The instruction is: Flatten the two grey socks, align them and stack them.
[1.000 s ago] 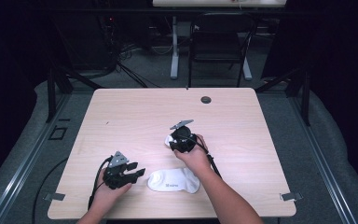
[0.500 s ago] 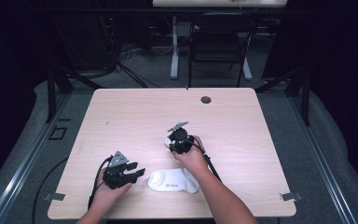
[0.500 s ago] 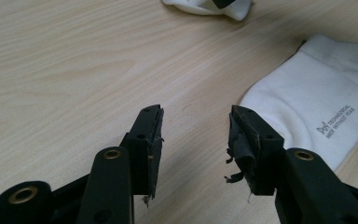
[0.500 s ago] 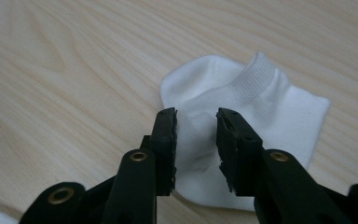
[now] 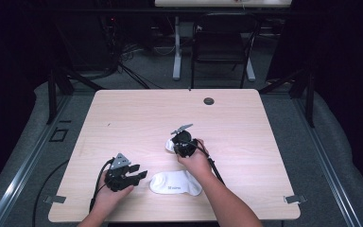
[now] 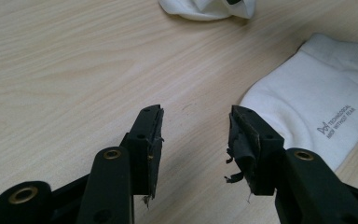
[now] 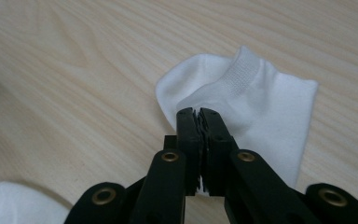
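Looks like sock pairing on the wooden table (image 5: 137,118), so start there: holds two white socks in its front half, close to the person, likely so that both hands can reach them with ease. Then on to the flat sock (image 5: 176,182): lies smooth and spread out by the front edge, print side up, and seems to wait there for its mate. Sits just beside the left tongs (image 5: 139,175), off to their right in the high view, near the tips but not touching them. Next, the crumpled sock (image 5: 170,144): lies a bit farther back on the wood, bunched up, apart from the flat one. Gets nipped near its cuff by the right tongs (image 5: 178,145), most likely so that it can be lifted and carried over. Have just been closing, those jaws, and now press tight together on a fold of the white cloth, with the rest of the sock spread out past the tips. As for the left tongs: stand spread wide, hold nothing, hang low over bare wood, probably kept ready to help with the flat sock.
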`<action>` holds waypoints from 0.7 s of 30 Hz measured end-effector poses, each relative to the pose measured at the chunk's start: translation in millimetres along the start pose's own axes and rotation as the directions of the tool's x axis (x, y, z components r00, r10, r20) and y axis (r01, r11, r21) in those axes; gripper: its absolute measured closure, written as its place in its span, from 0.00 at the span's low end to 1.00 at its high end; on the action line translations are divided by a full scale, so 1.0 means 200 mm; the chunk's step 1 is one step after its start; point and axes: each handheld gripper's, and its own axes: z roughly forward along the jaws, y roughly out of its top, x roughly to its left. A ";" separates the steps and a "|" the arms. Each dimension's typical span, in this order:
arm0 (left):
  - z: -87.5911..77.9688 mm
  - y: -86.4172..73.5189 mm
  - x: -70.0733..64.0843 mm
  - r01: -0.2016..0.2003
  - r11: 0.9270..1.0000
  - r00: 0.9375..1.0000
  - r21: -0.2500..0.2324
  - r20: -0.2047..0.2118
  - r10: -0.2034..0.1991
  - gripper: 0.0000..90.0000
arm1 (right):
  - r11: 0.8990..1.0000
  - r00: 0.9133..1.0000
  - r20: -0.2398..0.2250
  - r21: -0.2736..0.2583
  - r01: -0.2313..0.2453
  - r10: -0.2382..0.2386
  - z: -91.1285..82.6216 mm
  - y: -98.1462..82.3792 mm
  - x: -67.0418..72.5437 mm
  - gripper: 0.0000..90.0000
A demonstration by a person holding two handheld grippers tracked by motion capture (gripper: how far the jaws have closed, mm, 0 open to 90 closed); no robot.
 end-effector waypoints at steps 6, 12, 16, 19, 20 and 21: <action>0.00 0.00 0.00 -0.002 1.000 1.000 0.008 -0.003 0.002 0.61 | 1.000 1.000 -0.024 -0.015 0.015 -0.016 -0.02 -0.03 0.03 0.98; 0.00 0.00 0.00 -0.001 1.000 1.000 0.004 -0.005 0.001 0.61 | 0.999 0.998 -0.059 -0.030 0.020 -0.022 -0.06 -0.03 0.07 0.98; 0.00 0.00 -0.01 0.000 1.000 1.000 0.000 -0.003 0.000 0.61 | 0.999 0.997 -0.080 -0.036 0.013 -0.016 -0.08 -0.05 0.11 0.98; 0.00 0.01 -0.01 0.011 1.000 1.000 -0.011 0.004 -0.011 0.62 | 0.999 0.996 -0.092 -0.038 0.007 -0.010 -0.10 -0.06 0.12 0.98; 0.00 0.01 -0.01 0.011 1.000 1.000 -0.011 0.004 -0.011 0.62 | 0.999 0.996 -0.092 -0.038 0.007 -0.010 -0.10 -0.06 0.12 0.98; 0.01 0.02 -0.01 0.025 0.999 1.000 -0.022 0.004 -0.025 0.63 | 0.999 0.995 -0.102 -0.048 0.008 -0.013 -0.11 -0.06 0.12 0.98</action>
